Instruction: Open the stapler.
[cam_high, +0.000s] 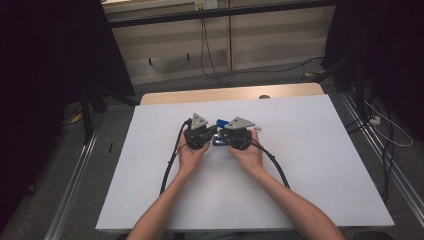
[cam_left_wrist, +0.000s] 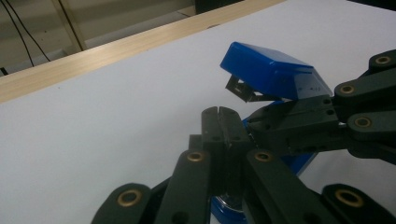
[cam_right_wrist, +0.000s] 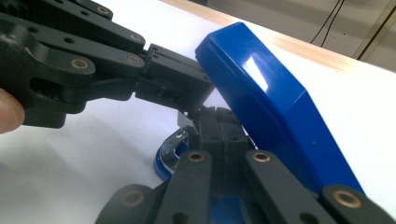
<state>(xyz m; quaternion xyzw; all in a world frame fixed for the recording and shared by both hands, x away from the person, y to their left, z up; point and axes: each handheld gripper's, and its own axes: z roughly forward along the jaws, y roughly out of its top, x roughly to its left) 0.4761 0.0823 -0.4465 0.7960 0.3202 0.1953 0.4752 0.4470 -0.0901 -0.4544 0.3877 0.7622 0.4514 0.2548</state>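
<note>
A blue stapler lies between my two grippers at the middle of the white table. Its lid is tilted up, with the base flat on the table. My left gripper points right at the stapler, and in the left gripper view its jaws stand pressed together over the blue base. My right gripper points left, its jaws closed under the raised lid. The two sets of tips meet at the stapler's opening. Whether either pinches a thin metal part is hidden.
A wooden strip runs along the table's far edge. Black cables trail from both grippers across the tabletop. Black frame posts and floor cables flank the table.
</note>
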